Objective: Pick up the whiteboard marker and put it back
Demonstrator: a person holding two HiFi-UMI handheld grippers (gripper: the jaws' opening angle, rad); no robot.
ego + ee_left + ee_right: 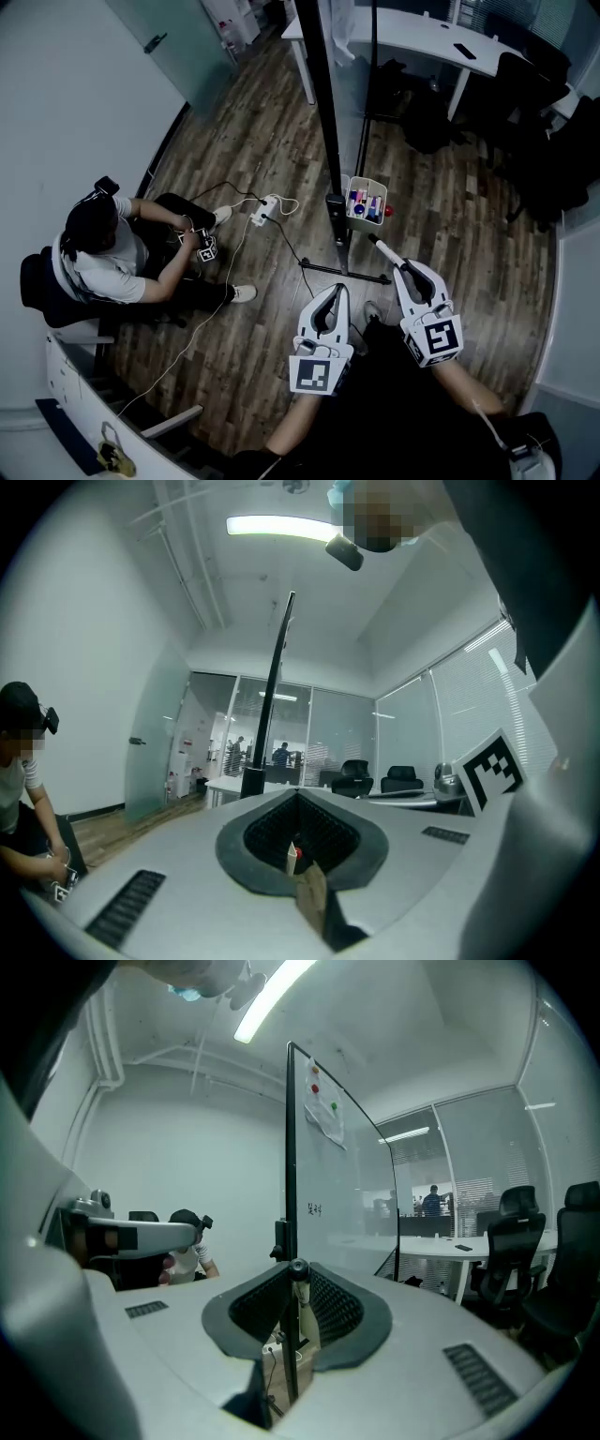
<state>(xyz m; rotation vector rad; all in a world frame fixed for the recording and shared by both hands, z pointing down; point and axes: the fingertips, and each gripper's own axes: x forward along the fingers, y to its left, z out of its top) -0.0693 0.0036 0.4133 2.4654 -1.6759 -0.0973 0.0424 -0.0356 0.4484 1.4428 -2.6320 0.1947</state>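
**While the marker is pinched, aim for the tray**

Since the right gripper [397,266] has its jaws closed on the whiteboard marker [382,247], with the capped end poking past the tips, the step in hand looks like the return. The marker tray [345,199] sits against the whiteboard stand [323,112] just ahead and already holds other pens. Come in over a free gap among them, keep the marker steady, and loosen only once it rests inside. The left gripper [336,292], jaws together and empty, is best kept aside.
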